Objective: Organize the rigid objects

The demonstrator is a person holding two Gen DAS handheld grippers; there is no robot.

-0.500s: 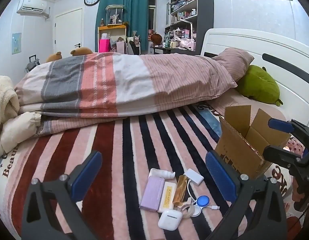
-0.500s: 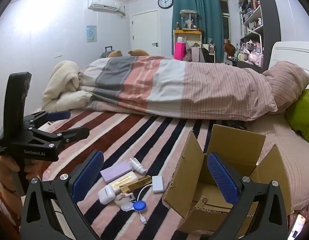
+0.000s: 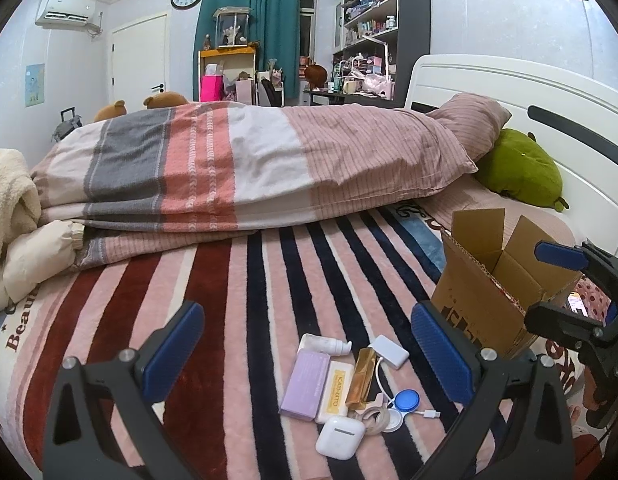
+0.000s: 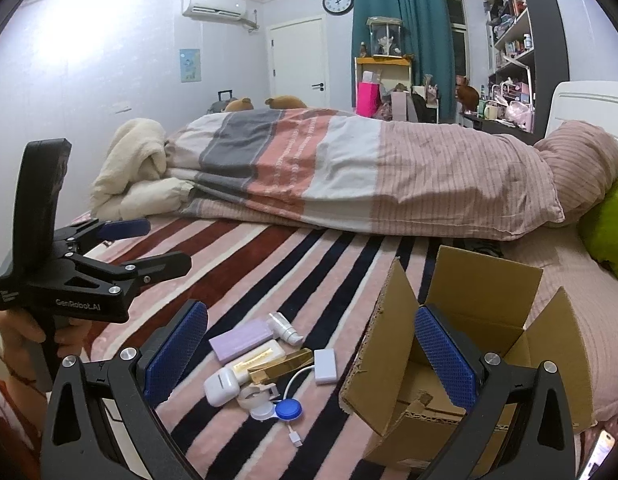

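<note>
A pile of small items lies on the striped blanket: a purple box (image 3: 305, 385) (image 4: 241, 339), a cream bar (image 3: 335, 392), a gold bar (image 3: 361, 377) (image 4: 281, 365), a white earbud case (image 3: 340, 437) (image 4: 221, 389), a white tube (image 3: 325, 345) (image 4: 284, 327), a white adapter with cable (image 3: 389, 352) (image 4: 325, 365) and a blue-and-white lens case (image 3: 405, 400) (image 4: 288, 411). An open cardboard box (image 3: 493, 280) (image 4: 461, 344) stands to their right. My left gripper (image 3: 309, 352) is open above the pile. My right gripper (image 4: 309, 348) is open between pile and box.
A folded striped duvet (image 3: 237, 168) lies across the bed behind. A green plush (image 3: 521, 168) sits by the white headboard (image 3: 509, 84). A cream blanket (image 3: 9, 200) is bunched at the left. A phone (image 4: 601, 452) lies near the box.
</note>
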